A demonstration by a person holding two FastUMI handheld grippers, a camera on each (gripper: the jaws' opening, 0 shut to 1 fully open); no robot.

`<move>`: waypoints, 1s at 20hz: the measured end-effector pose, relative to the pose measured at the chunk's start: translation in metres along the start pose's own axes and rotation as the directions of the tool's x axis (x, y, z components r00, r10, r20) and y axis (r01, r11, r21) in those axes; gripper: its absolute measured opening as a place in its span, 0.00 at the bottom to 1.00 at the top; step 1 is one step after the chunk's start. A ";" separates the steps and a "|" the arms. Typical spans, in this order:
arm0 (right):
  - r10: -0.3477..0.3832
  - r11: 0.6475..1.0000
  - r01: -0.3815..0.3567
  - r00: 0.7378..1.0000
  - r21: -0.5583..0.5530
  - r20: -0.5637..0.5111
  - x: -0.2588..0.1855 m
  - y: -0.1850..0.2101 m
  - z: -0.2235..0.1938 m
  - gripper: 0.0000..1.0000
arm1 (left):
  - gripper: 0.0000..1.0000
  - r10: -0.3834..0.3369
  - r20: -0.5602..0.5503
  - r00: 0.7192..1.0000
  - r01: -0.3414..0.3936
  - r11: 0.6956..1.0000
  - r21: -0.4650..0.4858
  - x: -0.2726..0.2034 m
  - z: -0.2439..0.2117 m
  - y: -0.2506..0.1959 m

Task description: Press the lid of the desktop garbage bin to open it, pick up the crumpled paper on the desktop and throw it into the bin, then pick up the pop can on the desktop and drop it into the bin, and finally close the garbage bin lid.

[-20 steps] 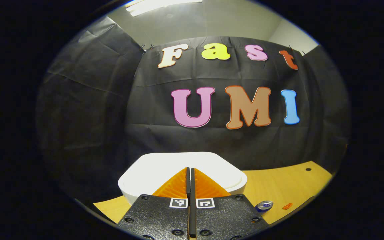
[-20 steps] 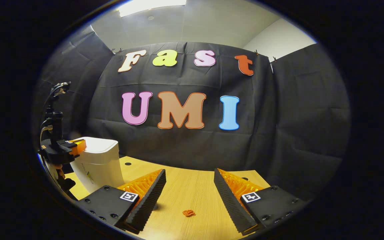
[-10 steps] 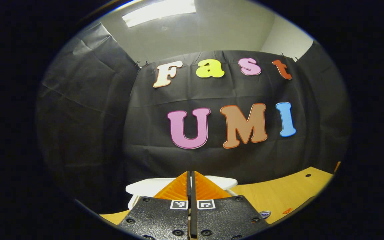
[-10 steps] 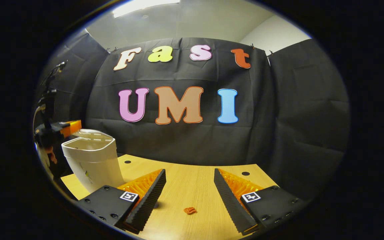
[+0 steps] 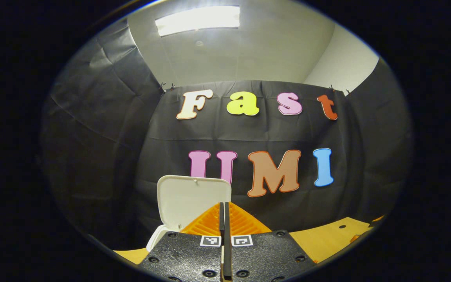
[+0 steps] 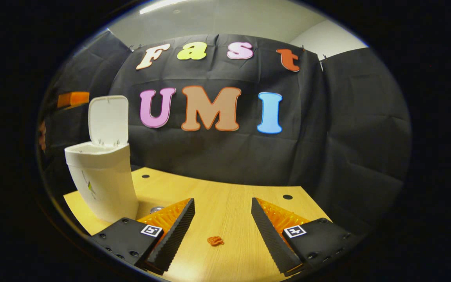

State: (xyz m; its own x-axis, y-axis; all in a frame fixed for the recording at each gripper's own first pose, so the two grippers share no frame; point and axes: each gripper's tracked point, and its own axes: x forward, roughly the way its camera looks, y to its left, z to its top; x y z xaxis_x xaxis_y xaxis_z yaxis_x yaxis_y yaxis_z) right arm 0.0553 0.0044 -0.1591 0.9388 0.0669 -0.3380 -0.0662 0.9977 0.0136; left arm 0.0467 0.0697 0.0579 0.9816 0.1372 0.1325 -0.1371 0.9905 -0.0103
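One bin [image 6: 102, 184], lid [image 6: 108, 120] upright, crumpled paper [image 6: 215, 241] outside

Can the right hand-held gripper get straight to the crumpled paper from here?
Probably yes: the right hand-held gripper is open, the crumpled paper lies on bare table ahead between its fingers, and the bin stands off to one side.

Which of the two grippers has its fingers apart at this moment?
The right gripper: its fingers stand wide apart above the table, with the crumpled paper between them. The left gripper has its fingers pressed together.
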 end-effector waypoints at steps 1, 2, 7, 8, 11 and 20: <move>0.006 1.000 -0.007 1.000 -0.010 -0.021 0.008 0.000 -0.011 0.96 | 0.00 -0.005 -0.005 1.000 0.005 1.000 -0.014 -0.006 -0.002 -0.004; 0.019 1.000 -0.020 0.999 -0.016 -0.047 0.017 0.000 -0.023 1.00 | 0.00 -0.010 -0.016 1.000 0.010 1.000 -0.027 -0.011 -0.006 -0.009; 0.099 0.995 -0.103 0.974 -0.008 -0.205 0.066 0.009 -0.083 0.97 | 0.00 0.022 -0.084 0.996 -0.025 0.999 -0.042 -0.042 -0.028 -0.008; 0.115 0.993 -0.120 0.963 -0.006 -0.242 0.077 0.011 -0.096 0.97 | 0.00 0.031 -0.093 0.995 -0.035 0.999 -0.036 -0.048 -0.033 -0.008; 0.158 0.986 -0.167 0.921 0.006 -0.357 0.102 0.020 -0.134 0.97 | 0.24 0.050 -0.117 0.992 -0.051 0.999 -0.004 -0.065 -0.042 -0.005; 0.192 0.977 -0.214 0.818 0.023 -0.543 0.136 0.027 -0.193 0.98 | 0.94 0.161 -0.094 0.982 -0.153 0.984 0.086 -0.097 -0.032 0.014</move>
State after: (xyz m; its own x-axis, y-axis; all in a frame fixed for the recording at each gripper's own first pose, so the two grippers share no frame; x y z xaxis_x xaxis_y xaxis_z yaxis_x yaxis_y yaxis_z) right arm 0.1157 0.0384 -0.3866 0.5712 0.2408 -0.7847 -0.2574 0.9603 0.1073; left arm -0.0457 0.0704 0.0128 0.9548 0.2951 0.0356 -0.2967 0.9534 0.0552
